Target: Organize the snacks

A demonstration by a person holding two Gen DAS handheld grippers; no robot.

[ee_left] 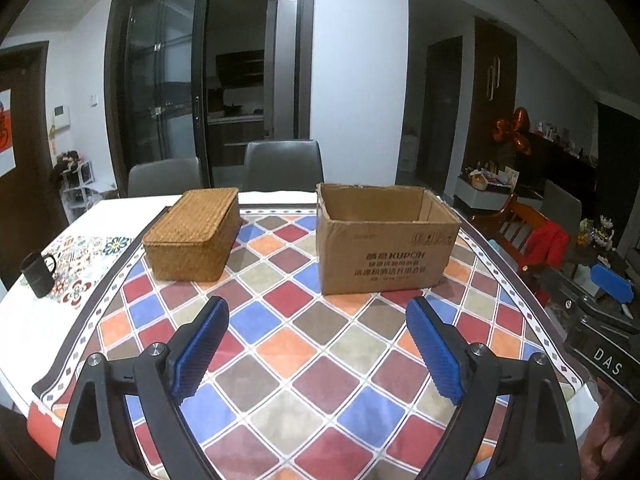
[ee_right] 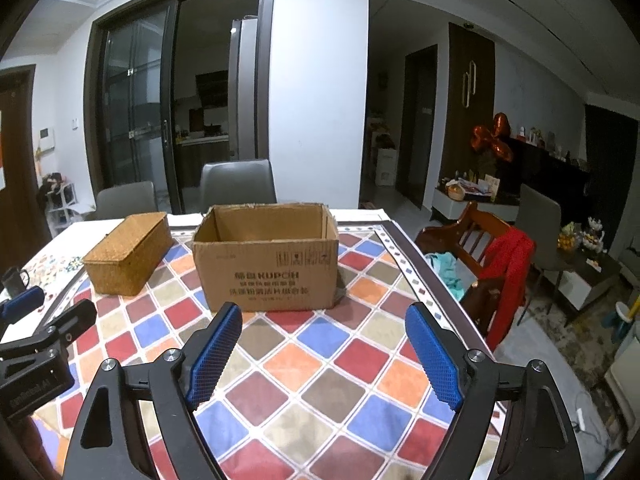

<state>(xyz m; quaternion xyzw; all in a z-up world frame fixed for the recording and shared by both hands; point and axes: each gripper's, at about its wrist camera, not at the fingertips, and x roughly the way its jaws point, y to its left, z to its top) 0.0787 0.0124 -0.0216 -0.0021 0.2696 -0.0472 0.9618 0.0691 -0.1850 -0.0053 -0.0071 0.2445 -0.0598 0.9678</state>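
An open-topped cardboard box (ee_left: 386,236) (ee_right: 266,258) stands on the checkered tablecloth (ee_left: 312,344), its inside hidden from here. To its left lies a woven wicker box (ee_left: 194,232) (ee_right: 128,254) with its lid on. My left gripper (ee_left: 316,344) hovers over the cloth short of both boxes, blue pads wide apart and nothing between them. My right gripper (ee_right: 324,354) is open too, in front of the cardboard box, also empty. The other gripper shows at each view's edge. No snacks are visible.
A black mug (ee_left: 38,274) sits at the table's left edge. Two grey chairs (ee_left: 282,164) stand behind the table. A wooden chair (ee_right: 476,256) with a red garment (ee_right: 510,276) stands off the table's right side.
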